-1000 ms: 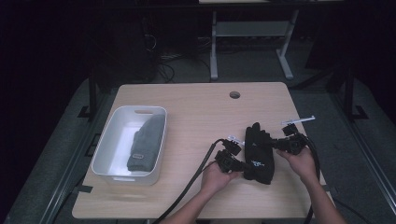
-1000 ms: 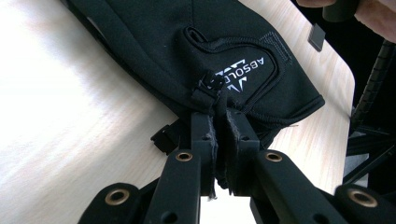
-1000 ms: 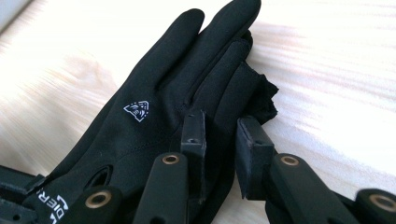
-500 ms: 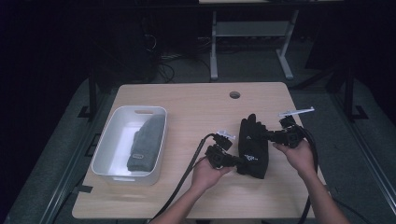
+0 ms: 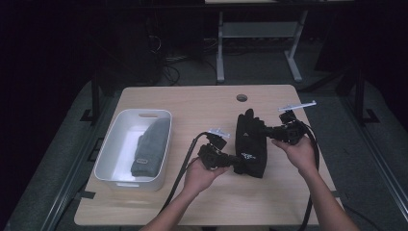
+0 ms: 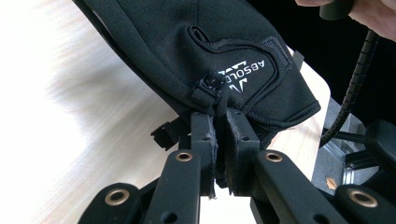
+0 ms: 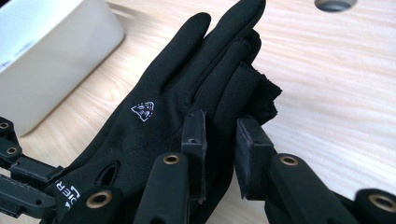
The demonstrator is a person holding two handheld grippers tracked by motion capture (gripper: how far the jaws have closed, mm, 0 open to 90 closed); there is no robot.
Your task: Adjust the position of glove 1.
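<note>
Your left tool (image 5: 230,160) is the nearer of the two, and the glove (image 5: 251,144) lies from it toward three o'clock in the high view, the cuff end right at its tips. In the left gripper view that tool (image 6: 223,135) is clenched on the glove (image 6: 224,51) at the cuff edge, its jaws nearly together on the fabric beside the small pull tab.

The glove's long axis runs from about six to twelve o'clock, cuff toward you and fingers pointing away. It sits on the right half of the desk (image 5: 202,103), held between both tools. Whether it rests on the wood or hangs slightly above it, you cannot tell.

Your right tool (image 5: 271,132) comes in from three o'clock at the finger end. In the right gripper view this tool (image 7: 219,140) has its jaws around the outer fingers of the glove (image 7: 154,126), one pad against the cloth and the other a little apart from it. It looks like a grasp, though a loose one.

The glove is black, soft and thin. It has a small white emblem on the back, white lettering near the cuff and a stitched panel.

Farther off, toward nine o'clock, a white bin (image 5: 113,139) holds a grey knitted item (image 5: 151,149), well apart from the glove. If the glove is bound there, the move runs leftward across the desk.
</note>
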